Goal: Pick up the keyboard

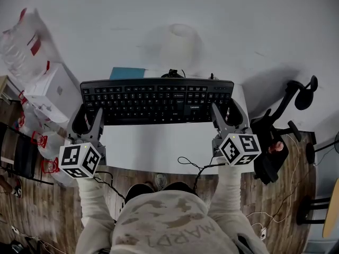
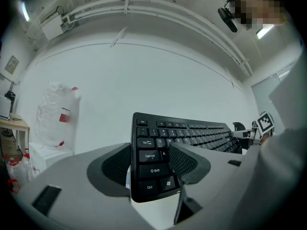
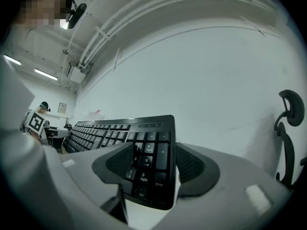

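A black full-size keyboard [image 1: 157, 100] hangs level above the white table [image 1: 159, 147], keys towards me. My left gripper [image 1: 89, 121] is shut on its left end and my right gripper [image 1: 226, 115] on its right end. In the left gripper view the keyboard [image 2: 192, 135] stands between the jaws of the left gripper [image 2: 151, 159], one pad on the keys near Shift, the other behind the back. In the right gripper view the keyboard [image 3: 110, 131] has its number pad clamped the same way in the right gripper [image 3: 148, 164].
A white paper roll [image 1: 180, 41] and a teal flat item [image 1: 127, 73] lie beyond the keyboard. A white box [image 1: 53, 91] and plastic bags [image 1: 21, 41] crowd the left. A black office chair [image 1: 291, 115] stands at the right. Cables [image 1: 193, 165] trail over the near table edge.
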Action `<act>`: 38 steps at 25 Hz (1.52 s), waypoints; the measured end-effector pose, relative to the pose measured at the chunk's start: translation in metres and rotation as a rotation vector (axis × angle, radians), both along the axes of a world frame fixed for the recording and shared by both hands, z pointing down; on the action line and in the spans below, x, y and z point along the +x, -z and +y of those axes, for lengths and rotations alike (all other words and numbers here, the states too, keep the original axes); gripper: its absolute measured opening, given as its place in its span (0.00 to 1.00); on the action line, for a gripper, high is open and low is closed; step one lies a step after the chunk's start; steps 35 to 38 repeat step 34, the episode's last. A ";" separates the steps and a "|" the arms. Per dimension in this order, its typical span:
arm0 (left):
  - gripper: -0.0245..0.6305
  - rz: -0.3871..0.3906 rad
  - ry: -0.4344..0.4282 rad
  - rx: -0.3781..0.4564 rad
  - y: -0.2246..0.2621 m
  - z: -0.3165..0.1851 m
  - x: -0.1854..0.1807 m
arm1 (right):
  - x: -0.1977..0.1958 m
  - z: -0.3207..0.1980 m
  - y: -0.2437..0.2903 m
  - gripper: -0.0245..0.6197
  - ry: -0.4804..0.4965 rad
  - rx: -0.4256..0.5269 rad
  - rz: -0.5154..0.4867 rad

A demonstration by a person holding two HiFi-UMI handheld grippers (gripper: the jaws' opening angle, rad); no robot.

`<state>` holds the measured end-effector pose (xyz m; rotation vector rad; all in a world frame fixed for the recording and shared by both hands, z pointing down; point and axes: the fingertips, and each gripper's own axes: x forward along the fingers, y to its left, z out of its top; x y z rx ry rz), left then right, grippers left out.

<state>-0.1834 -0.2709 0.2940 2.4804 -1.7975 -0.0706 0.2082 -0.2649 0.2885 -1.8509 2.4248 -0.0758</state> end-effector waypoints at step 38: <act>0.42 0.022 -0.006 0.051 0.008 0.005 0.000 | -0.001 0.008 0.015 0.47 -0.001 0.065 0.016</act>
